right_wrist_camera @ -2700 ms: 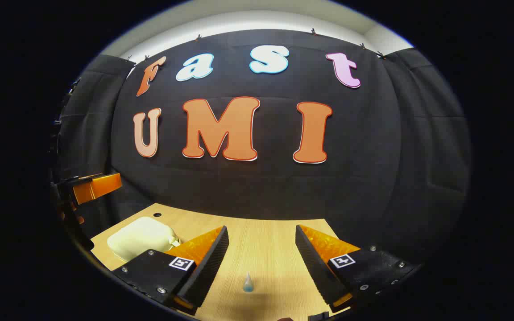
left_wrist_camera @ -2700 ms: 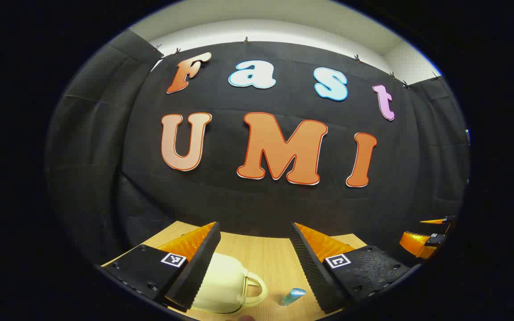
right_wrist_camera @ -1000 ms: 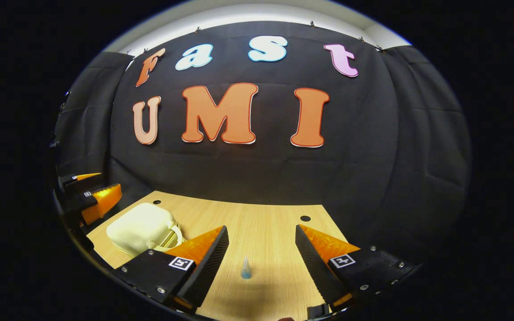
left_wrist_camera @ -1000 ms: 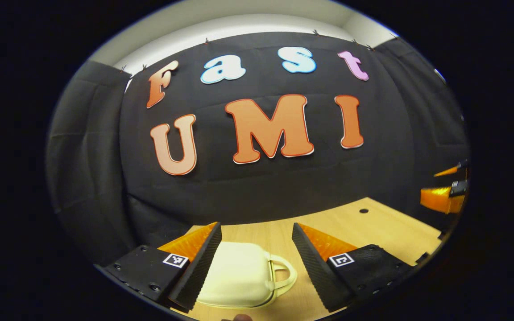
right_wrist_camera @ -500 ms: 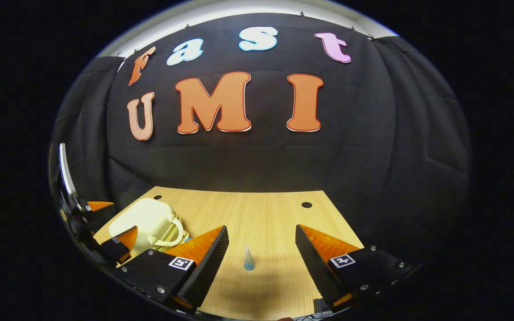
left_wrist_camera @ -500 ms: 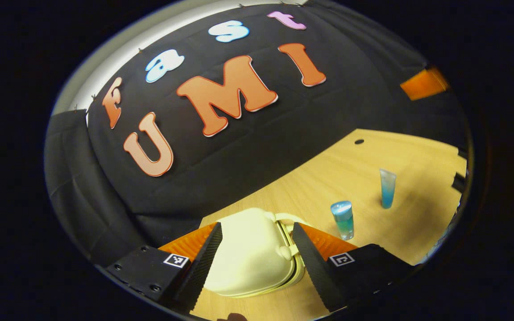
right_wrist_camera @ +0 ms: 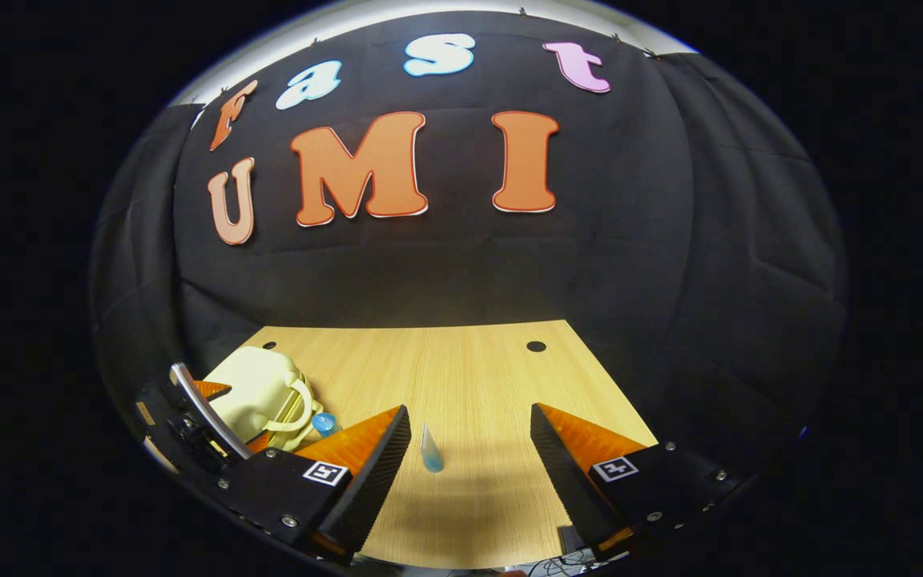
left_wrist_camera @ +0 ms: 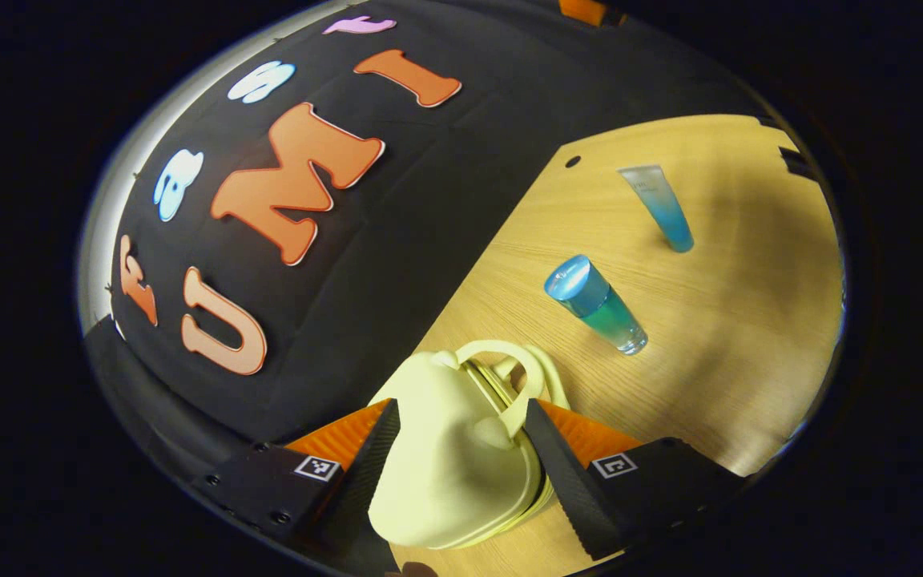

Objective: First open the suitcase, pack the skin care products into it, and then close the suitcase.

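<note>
Cream plastic, the small suitcase (left_wrist_camera: 449,457) now lies between the spread fingers of the left hand-held gripper (left_wrist_camera: 461,457), which has rolled hard to one side and dropped over it within the last second; earlier it looked level at the booth wall with the case low before it; its jaws stand wide, nothing pinched, the right-hand finger (left_wrist_camera: 558,473) close to the handle (left_wrist_camera: 509,381) and the seam; whether it touches them I cannot tell. On the wooden table (left_wrist_camera: 734,320) the blue-capped bottle (left_wrist_camera: 594,304) stands near the case and the blue tube (left_wrist_camera: 662,208) farther off, both unpacked. The right hand-held gripper (right_wrist_camera: 469,473) has hardly shifted; it hangs released over the table with the tube ahead of it. I judge the opening step is just starting; the lid is shut, so packing must wait.
</note>
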`<state>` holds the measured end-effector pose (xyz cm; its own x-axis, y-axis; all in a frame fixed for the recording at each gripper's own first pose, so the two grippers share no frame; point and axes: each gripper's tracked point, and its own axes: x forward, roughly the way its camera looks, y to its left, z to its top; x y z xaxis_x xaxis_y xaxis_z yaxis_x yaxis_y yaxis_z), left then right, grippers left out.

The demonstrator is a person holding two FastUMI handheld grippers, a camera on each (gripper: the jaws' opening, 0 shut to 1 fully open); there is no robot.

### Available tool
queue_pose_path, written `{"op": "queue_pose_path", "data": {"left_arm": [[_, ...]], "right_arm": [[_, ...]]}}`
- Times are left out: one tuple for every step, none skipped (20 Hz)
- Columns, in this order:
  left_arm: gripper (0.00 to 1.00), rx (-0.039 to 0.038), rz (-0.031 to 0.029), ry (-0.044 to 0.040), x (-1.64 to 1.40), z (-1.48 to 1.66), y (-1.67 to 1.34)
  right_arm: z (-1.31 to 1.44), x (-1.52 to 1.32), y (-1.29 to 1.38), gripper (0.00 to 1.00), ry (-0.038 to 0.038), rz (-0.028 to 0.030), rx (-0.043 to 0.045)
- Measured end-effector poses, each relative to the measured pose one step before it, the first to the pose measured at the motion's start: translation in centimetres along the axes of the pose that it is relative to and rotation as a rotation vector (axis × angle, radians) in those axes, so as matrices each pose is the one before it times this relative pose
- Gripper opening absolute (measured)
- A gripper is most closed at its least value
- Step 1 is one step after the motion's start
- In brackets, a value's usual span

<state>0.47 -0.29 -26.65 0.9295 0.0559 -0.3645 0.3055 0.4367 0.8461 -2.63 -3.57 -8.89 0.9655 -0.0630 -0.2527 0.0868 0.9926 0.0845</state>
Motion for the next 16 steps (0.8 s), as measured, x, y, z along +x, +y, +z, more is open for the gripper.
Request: {"op": "queue_pose_path", "data": {"left_arm": [[0.98, 0.01672, -0.00867, 0.01007, 0.742, -0.327, -0.419], [0.98, 0.01478, -0.00563, 0.01111, 0.751, -0.453, -0.459], [0.98, 0.01632, -0.00847, 0.01281, 0.748, -0.235, -0.4], [0.98, 0.01796, -0.00408, 0.00609, 0.715, -0.165, -0.289], [0.98, 0.01784, -0.00293, 0.00569, 0.733, -0.03, -0.249], [0.97, 0.01297, -0.00376, 0.00615, 0.628, -0.093, -0.152], [0.97, 0.0027, -0.01318, 0.00984, 0.491, -0.107, -0.369], [0.97, 0.00105, -0.01069, 0.01334, 0.521, -0.297, -0.275], [0.98, 0.00527, 0.0016, 0.00725, 0.389, -0.022, -0.023], [0.97, 0.01464, 0.0046, 0.00097, 0.267, 0.214, 0.186], [0.97, 0.01307, 0.01016, -0.00592, 0.366, 0.418, 0.195], [0.97, 0.01065, -0.00825, -0.00222, 0.415, 0.212, -0.209], [0.97, 0.00886, -0.01498, 0.00322, 0.446, 0.307, -0.432], [0.97, 0.00658, -0.00978, 0.0087, 0.26, 0.029, -0.453], [0.97, 0.00703, -0.00694, 0.01082, 0.314, 0.109, -0.296], [0.95, 0.00923, -0.01599, 0.01391, 0.275, 0.117, -0.364]], "right_arm": [[-0.21, 0.048, -0.319, 0.95, 0.0059, -0.0082, 0.00209], [-0.092, 0.082, -0.371, 0.95, 0.00341, -0.00944, 0.00005], [-0.042, 0.042, -0.36, 0.95, 0.00263, -0.00986, -0.00057], [0.02, 0.096, -0.396, 0.95, 0.00233, -0.00954, -0.00064], [-0.043, 0.065, -0.398, 0.95, 0.00311, -0.01119, 0.00007], [-0.021, 0.172, -0.299, 0.95, 0.00414, -0.01043, 0.00124], [-0.176, 0.118, -0.364, 0.95, 0.00634, -0.00809, 0.00291], [-0.082, 0.108, -0.18, 0.95, 0.00759, -0.00647, 0.00456], [-0.14, 0.13, -0.226, 0.95, 0.00607, -0.00555, 0.00528], [-0.051, 0.095, -0.197, 0.95, 0.00341, -0.00465, 0.00435], [-0.087, 0.132, -0.142, 0.95, 0.00117, -0.00551, 0.00143], [-0.074, 0.172, -0.188, 0.95, 0.00333, -0.00725, -0.00096], [-0.152, 0.076, -0.086, 0.95, 0.00477, -0.00238, 0.00128], [-0.03, 0.124, -0.054, 0.95, 0.00501, 0.00005, 0.00412], [-0.014, 0.06, 0.006, 0.95, 0.00123, 0.00001, 0.00442], [0.059, 0.065, 0.03, 0.95, -0.00134, -0.00122, 0.00152]]}}
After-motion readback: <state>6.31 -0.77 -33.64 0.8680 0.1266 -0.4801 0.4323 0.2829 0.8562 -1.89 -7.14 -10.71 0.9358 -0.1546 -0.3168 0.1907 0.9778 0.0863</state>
